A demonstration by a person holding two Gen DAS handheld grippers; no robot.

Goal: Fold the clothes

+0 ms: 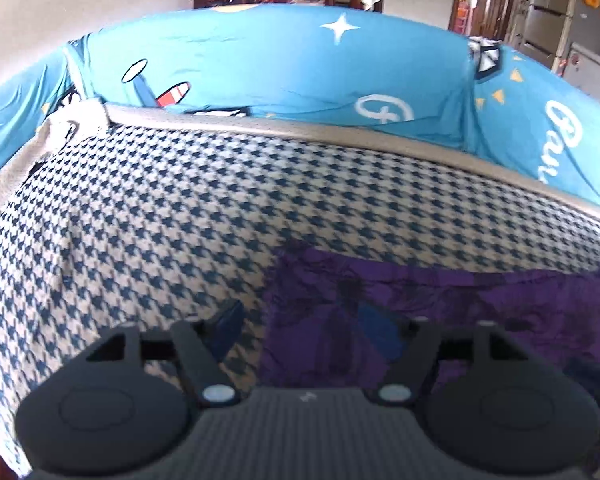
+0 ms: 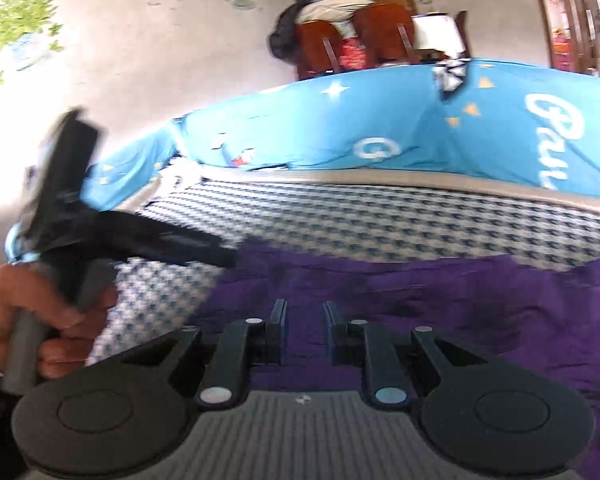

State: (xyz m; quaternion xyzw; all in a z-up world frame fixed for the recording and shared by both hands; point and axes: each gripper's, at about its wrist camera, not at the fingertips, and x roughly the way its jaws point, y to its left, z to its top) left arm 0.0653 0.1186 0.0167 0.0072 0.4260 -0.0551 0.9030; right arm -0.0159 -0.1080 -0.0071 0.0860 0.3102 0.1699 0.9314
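A crumpled purple garment (image 1: 480, 304) lies flat on the houndstooth seat cover (image 1: 180, 208). My left gripper (image 1: 304, 326) is open wide and low over the garment's left edge, one finger above the checks, the other above the purple cloth. In the right wrist view the purple garment (image 2: 440, 308) fills the lower right. There my right gripper (image 2: 305, 322) hovers over it, open with a narrow gap and nothing between its fingers. A hand (image 2: 40, 320) holds the left gripper (image 2: 222, 258), whose blurred tips point at the garment's left corner.
A blue printed cover (image 1: 280, 64) drapes the sofa back behind the seat, with a grey piped edge (image 1: 340, 132) along its foot. Wooden chairs with piled clothes (image 2: 352, 36) stand behind the sofa. A doorway and a fridge (image 1: 560, 28) are at the far right.
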